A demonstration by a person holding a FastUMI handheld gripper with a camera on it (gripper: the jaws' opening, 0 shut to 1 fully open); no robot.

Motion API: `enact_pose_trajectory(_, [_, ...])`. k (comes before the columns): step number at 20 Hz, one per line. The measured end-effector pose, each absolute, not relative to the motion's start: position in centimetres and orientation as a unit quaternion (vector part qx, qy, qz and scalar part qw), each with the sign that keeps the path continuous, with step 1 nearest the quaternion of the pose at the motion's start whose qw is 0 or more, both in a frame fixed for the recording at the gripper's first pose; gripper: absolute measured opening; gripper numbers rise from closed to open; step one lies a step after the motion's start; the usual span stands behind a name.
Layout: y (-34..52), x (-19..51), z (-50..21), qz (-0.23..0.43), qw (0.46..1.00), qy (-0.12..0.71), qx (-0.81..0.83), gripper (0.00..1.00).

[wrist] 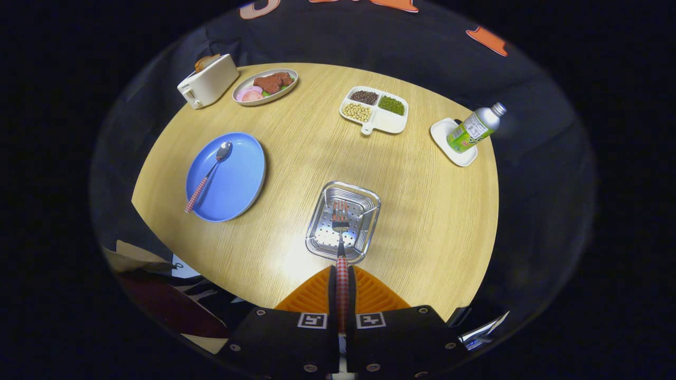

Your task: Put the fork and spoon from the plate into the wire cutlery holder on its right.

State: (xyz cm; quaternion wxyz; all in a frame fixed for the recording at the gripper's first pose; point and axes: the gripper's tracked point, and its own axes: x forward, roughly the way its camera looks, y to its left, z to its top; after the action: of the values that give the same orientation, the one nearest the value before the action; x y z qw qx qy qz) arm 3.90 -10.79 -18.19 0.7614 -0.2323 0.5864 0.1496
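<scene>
My gripper [342, 274] is shut on the fork [340, 232], both orange fingers pressed on its red-checked handle. The fork's steel tines point forward and hang over the open top of the wire cutlery holder [364, 198], a shiny perforated metal basket just ahead of the fingers. To the left of the holder sits the blue plate [237, 179]. The spoon [208, 177] lies on the plate, its bowl toward the far side and its red-checked handle sticking out over the plate's near rim.
On the far side of the round wooden table [422, 211] stand a white toaster [208, 82], an oval dish of food [265, 86] and a divided white tray of beans [375, 109]. A green bottle [475, 127] leans on a small white dish [449, 145] at the right.
</scene>
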Motion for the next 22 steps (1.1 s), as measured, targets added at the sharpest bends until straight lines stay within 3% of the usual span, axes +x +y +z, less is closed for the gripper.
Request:
enact_pose_trajectory(7, [-10.6,5.1,-20.2,0.157,0.733,0.614,-0.248,0.06])
enact_pose_trajectory(15, [-11.0,5.5,-19.6,0.148,0.742,0.605,-0.246,0.17])
enact_pose_trajectory(19, [-10.8,6.0,-17.5,0.128,0.782,0.567,-0.225,0.37])
enact_pose_trajectory(20, [-10.3,6.0,-16.9,0.125,0.793,0.555,-0.217,0.47])
enact_pose_trajectory(22, [-9.6,5.9,-15.9,0.116,0.815,0.530,-0.202,0.58])
